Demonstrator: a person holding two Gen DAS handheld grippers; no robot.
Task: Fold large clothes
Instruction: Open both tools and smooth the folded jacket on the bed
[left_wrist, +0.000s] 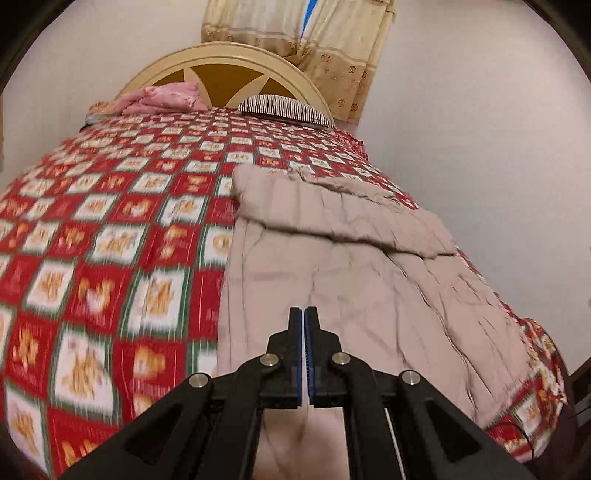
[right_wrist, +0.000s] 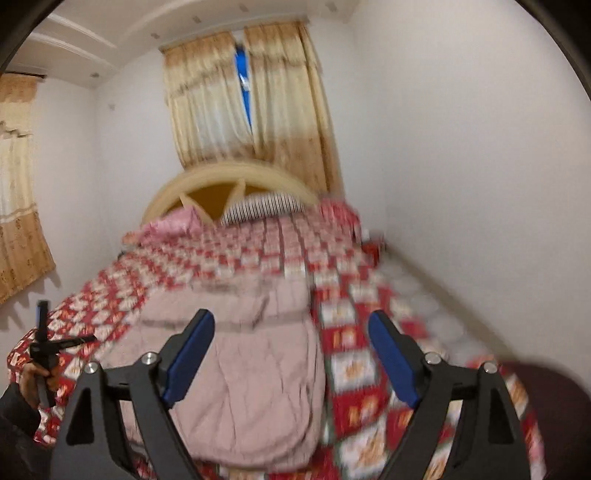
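Beige-pink quilted fabric, a large padded garment (left_wrist: 332, 258), lies spread along the right half of a bed under a red-and-white checked bedspread (left_wrist: 92, 240) printed with orange figures. Its far end is already turned back on itself into a thick, rumpled flap, while the near end hangs toward the foot of the bed.

The left gripper (left_wrist: 304, 317) has its blue-padded jaws pressed together; no cloth is visible between the tips, and they point over the garment's near portion. The right gripper (right_wrist: 291, 347) stands spread wide and empty, poised above the garment's near right side, with checked bedspread showing between its fingers. In the right wrist view, the left gripper appears at the far left, held off the garment's left edge.

By appearance, the work sits between folds: one turn looks made, and neither tool grips fabric. The next move likely calls for opening the left tool, taking hold of the near edge or corners with both, and carrying them up over the folded section.

The padded cloth looks bulky and creased, so it may spring back or slide when lifted. Motion blur softens both views, hiding seams and any fastenings.

A cream arched wooden headboard (left_wrist: 229, 70), a striped pillow (left_wrist: 288, 109) and gold-patterned curtains (right_wrist: 251, 99) close the scene.
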